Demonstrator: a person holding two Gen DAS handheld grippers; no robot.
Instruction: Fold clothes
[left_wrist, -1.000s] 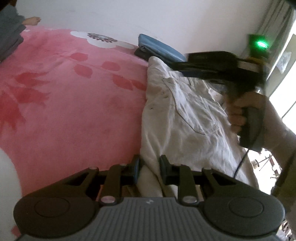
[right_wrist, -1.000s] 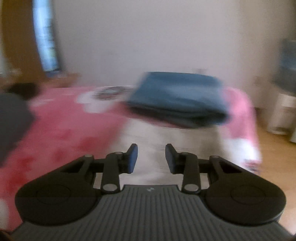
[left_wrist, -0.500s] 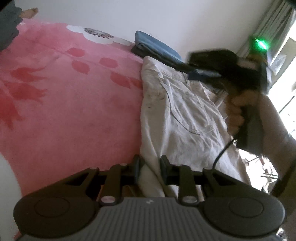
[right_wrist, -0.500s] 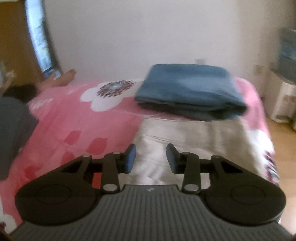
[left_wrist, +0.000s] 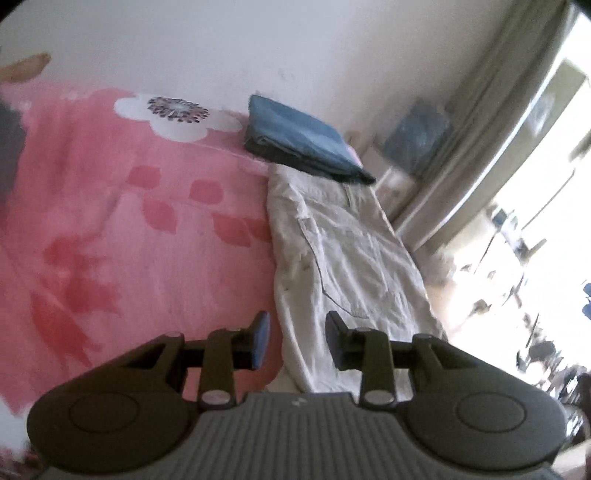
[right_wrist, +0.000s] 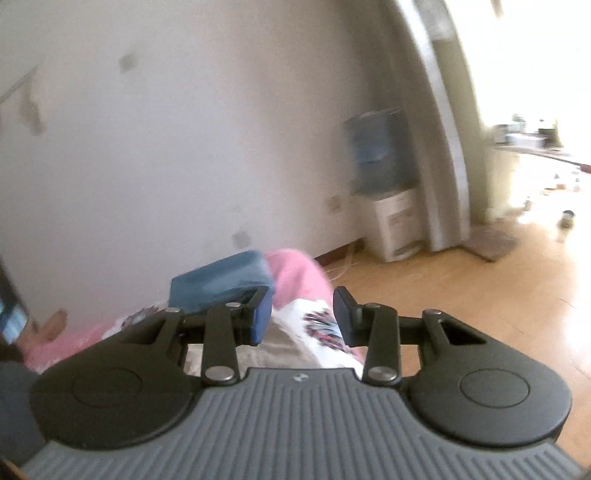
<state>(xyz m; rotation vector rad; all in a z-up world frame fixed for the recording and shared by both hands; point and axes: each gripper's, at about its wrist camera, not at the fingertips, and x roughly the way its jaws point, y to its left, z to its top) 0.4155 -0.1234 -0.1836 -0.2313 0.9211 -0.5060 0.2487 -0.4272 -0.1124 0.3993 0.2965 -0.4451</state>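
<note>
Cream-white trousers (left_wrist: 343, 254) lie folded lengthwise along the right edge of a pink flowered bed cover (left_wrist: 110, 221). A folded blue garment (left_wrist: 299, 140) rests at their far end, by the wall. My left gripper (left_wrist: 297, 339) hovers open above the near end of the trousers, with nothing between its fingers. In the right wrist view, my right gripper (right_wrist: 303, 317) is open and empty, raised and aimed past the bed corner. There the blue garment (right_wrist: 218, 280) and a strip of pale cloth (right_wrist: 273, 350) show behind its fingers.
A white wall runs behind the bed. Off the bed's right side stands a water dispenser (right_wrist: 384, 195) on a wooden floor (right_wrist: 480, 288), beside a grey curtain (left_wrist: 480, 122) and a bright doorway. A person's bare foot (left_wrist: 26, 66) shows at the far left.
My left gripper has opened, let go of the trousers and lifted back. The right gripper has left the left view and swung right and up, away from the blue garment.
</note>
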